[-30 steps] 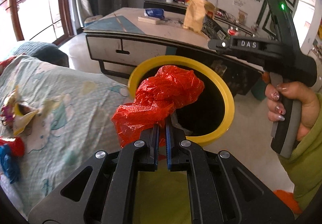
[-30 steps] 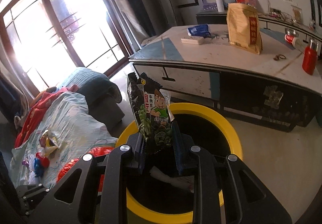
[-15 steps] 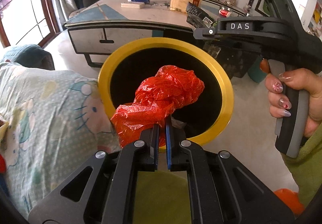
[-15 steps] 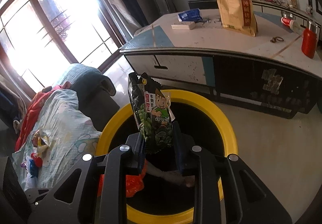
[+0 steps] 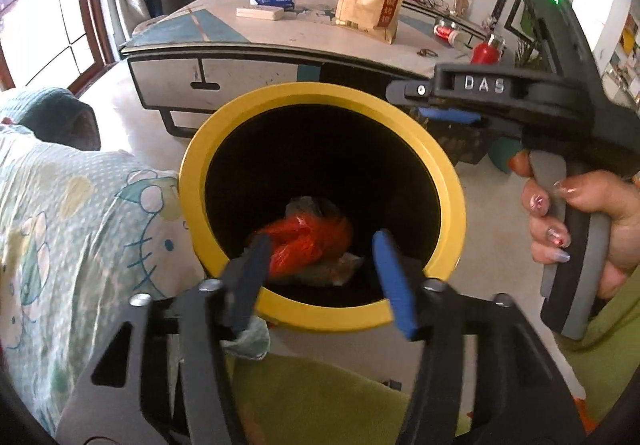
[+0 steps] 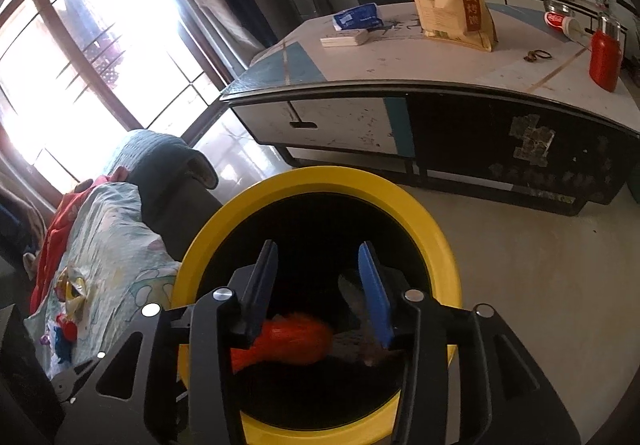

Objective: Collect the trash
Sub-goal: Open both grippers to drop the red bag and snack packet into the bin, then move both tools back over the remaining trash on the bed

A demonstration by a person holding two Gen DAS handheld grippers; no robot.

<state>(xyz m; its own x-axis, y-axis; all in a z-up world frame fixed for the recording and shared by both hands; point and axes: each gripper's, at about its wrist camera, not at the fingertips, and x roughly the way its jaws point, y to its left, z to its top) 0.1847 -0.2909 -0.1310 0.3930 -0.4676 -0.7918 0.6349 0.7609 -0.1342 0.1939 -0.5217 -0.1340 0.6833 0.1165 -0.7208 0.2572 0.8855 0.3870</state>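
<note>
1. Left gripper [image 5: 320, 265]: jaws spread, just been opening, nothing between them; it hangs over the bin [image 5: 448, 181] rim at 6 o'clock.
2. Red bag [image 5: 308, 241] lies loose in the bin's bottom, on other wrappers.
3. Right gripper [image 6: 320, 285]: jaws parted, just been opening, empty, over the bin; a hand [image 5: 592, 221] grips its handle at 3 o'clock in the left view.

Both grippers are matte black frames with triangular cut-outs, silver screw heads at the pivots and blue-faced fingers. The right gripper [image 5: 448, 113] carries white "DAS" lettering, a grey-and-black pistol grip and a green light on its top; the hand [image 5: 592, 221] wears decorated nail polish and a lime-green sleeve [image 5: 612, 329]
</note>
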